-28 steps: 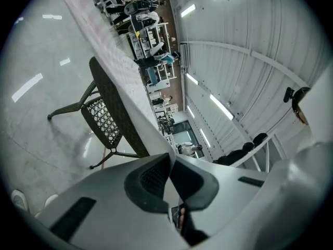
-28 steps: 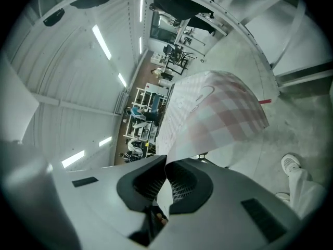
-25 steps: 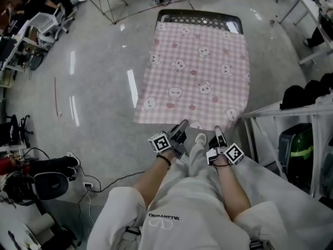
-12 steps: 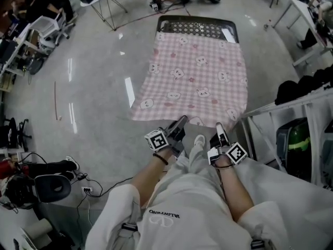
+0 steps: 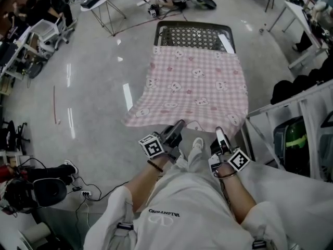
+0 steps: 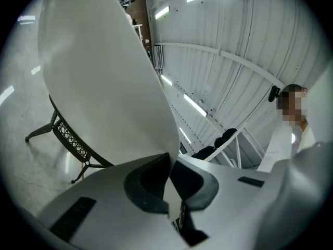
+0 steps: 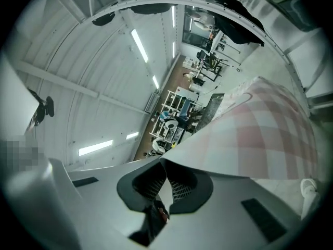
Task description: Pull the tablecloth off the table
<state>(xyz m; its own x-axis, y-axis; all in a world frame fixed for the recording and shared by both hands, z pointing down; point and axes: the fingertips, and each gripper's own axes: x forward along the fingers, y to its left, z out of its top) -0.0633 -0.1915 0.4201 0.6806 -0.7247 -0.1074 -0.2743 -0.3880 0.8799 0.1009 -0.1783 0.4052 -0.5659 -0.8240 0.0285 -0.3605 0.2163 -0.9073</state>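
Pink checked tablecloth point(image 5: 195, 85): lying over most of the black mesh counter point(image 5: 195, 34), far strip bare. I am gripping its near edge with left gripper point(image 5: 174, 130) and right gripper point(image 5: 219, 137), fingers of all 2 clamped on cloth. I judge this mid-pull; next, drawing back evenly. Gripper views are confirming each pinch; the head view alone is showing the bare strip.

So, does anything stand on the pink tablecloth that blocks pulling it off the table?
Nothing visible does: no object rests on the pink checked tablecloth, which covers most of the black lattice metal table.
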